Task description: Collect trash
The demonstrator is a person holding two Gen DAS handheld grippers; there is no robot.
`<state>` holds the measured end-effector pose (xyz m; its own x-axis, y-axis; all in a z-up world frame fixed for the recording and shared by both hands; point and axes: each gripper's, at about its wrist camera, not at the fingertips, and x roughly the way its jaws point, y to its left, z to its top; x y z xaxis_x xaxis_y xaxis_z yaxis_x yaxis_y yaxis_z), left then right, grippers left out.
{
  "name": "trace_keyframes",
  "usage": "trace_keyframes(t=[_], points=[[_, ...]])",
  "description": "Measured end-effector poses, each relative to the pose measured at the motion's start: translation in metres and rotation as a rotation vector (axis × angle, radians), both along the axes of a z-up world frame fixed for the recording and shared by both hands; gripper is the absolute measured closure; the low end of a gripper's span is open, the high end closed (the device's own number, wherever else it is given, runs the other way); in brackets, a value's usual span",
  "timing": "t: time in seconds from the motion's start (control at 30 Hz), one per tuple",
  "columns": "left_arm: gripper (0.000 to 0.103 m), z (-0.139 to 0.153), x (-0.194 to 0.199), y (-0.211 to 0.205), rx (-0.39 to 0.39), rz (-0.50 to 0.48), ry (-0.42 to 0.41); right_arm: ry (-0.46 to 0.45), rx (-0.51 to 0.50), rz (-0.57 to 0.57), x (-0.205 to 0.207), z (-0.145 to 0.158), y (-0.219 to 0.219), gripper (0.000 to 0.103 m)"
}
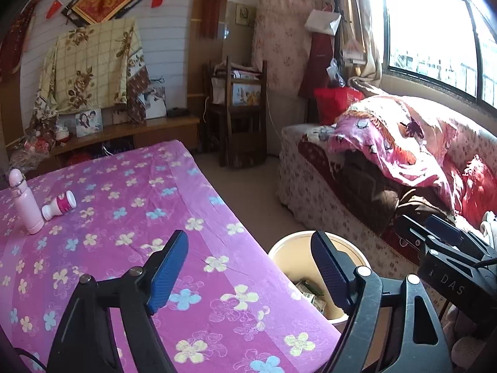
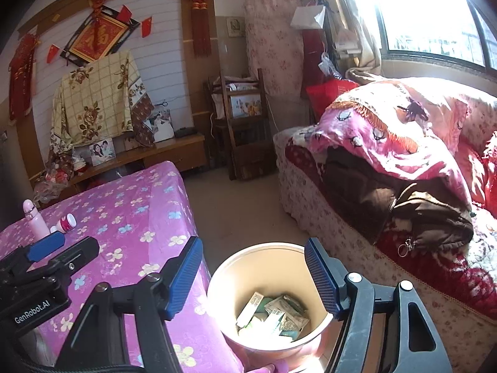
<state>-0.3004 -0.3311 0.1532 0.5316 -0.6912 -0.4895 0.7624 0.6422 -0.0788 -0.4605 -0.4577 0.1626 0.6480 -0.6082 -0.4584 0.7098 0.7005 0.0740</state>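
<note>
left tool point(image 1: 248, 267) standing apart, empty | right tool point(image 2: 253, 275) standing apart, empty, hanging over cream round plastic bin point(image 2: 228, 267) holding paper wrappers point(image 2: 273, 314) | small white-and-pink plastic bottle point(image 1: 60, 205) lying on its side on purple flowered worktop point(image 1: 130, 205), far ahead-left of both tools, neck pointing near-left, touching upright pink flask point(image 1: 25, 200) | left tool sitting nearer

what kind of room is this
Most likely a lived-in home sitting room. A sofa draped in blankets sits under a big window, a table with a purple floral cloth stands beside it, and red festive hangings decorate the wall above a low wooden cabinet.
</note>
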Motion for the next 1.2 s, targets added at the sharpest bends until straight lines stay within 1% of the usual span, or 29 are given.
trace_keyframes(t=[0.1, 0.4, 0.6, 0.67, 1.2], points=[[0.021, 0.006, 0.0, 0.012, -0.021, 0.013, -0.01, -0.024, 0.002, 0.007, -0.003, 0.009, 0.006, 0.031], [0.021, 0.02, -0.002, 0.039, -0.076, 0.047, -0.059, -0.057, -0.049, 0.0, -0.01, 0.029, 0.027, 0.031], [0.021, 0.022, -0.004, 0.045, -0.074, 0.063, -0.093, -0.057, -0.087, 0.002, -0.01, 0.037, 0.04, 0.031], [0.021, 0.021, -0.004, 0.046, -0.078, 0.062, -0.093, -0.057, -0.092, 0.002, -0.01, 0.038, 0.042, 0.028], [0.021, 0.021, -0.005, 0.048, -0.072, 0.065, -0.096, -0.05, -0.092, -0.001, -0.011, 0.042, 0.041, 0.028]])
